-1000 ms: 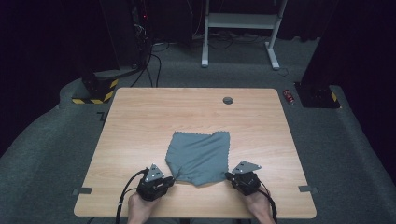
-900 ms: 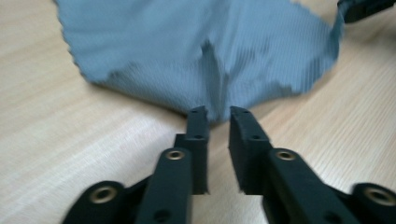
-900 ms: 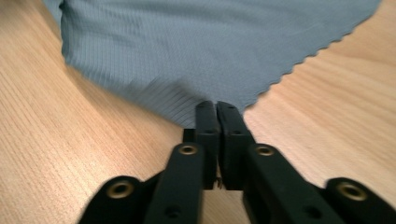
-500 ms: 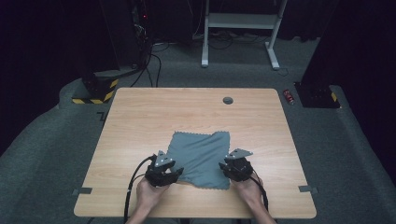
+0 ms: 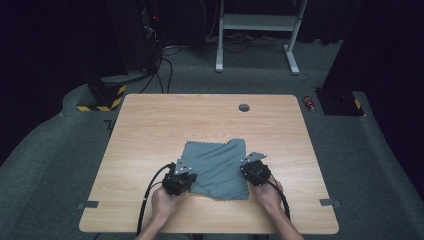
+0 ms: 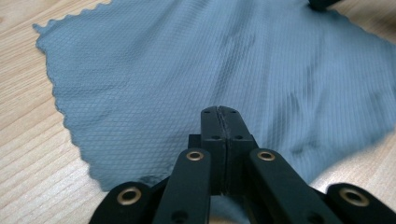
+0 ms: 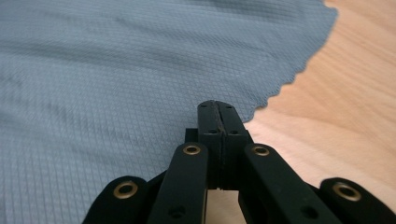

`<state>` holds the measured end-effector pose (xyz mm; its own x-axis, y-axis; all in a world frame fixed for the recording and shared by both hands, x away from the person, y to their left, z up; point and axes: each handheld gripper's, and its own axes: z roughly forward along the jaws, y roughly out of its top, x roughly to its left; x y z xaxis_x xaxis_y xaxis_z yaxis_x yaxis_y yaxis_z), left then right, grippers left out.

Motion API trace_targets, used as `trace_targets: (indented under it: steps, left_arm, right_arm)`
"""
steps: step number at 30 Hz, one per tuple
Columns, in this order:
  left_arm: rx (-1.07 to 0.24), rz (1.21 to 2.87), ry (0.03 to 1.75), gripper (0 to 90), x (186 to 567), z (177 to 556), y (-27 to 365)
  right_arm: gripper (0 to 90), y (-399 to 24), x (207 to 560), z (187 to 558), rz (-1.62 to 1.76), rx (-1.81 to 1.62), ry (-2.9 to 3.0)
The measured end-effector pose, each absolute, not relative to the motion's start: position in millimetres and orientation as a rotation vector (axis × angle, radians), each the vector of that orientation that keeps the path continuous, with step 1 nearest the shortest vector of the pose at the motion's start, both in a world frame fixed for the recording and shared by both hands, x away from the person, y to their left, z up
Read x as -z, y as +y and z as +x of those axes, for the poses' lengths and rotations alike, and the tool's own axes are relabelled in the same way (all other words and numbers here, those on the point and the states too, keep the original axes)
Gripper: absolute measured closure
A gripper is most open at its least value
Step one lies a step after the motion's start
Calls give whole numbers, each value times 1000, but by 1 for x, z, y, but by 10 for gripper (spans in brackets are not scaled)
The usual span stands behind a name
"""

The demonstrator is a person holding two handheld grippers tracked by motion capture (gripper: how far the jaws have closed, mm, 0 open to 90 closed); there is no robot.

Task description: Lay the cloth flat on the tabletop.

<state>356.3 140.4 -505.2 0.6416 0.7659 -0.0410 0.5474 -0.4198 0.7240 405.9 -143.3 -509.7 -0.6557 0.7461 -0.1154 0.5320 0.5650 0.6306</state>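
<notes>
Both hands have advanced up the table since the earlier frames, carrying the left gripper (image 5: 181, 176) and right gripper (image 5: 254, 170) onto the near corners of the grey microfibre cloth (image 5: 218, 167). Each pair of jaws has just been closing and now stands fully together. Whether fabric is pinched cannot be told from either gripper view; the tips meet flush over the weave. The cloth lies mostly flat on the wooden table (image 5: 150, 130), nearer the person's edge, with light creases.

Risk, as judged: if either gripper has missed the hem, a lift would leave one corner behind and skew the cloth; uneven pulling would bunch it.

No containers are present; a small dark round fitting (image 5: 244, 107) sits near the far edge.
</notes>
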Motion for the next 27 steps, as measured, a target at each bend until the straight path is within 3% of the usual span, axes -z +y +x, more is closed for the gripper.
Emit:
trace_targets:
  steps: [6, 8, 17, 27]
  left_arm:
    - [-360, 2123, 988, 897, 504, 345, 144]
    - [-355, 2119, 989, 897, 504, 340, 148]
    - [-333, 2078, 1008, 845, 501, 328, 161]
    - [-346, 2075, 993, 860, 507, 299, 171]
  right_arm:
    - [897, -145, 510, 414, 1063, -791, 2416]
    - [848, -146, 510, 411, 1072, -807, 2408]
    - [747, -163, 502, 378, 1113, -980, 2406]
    - [712, -168, 510, 348, 1093, -979, 2435]
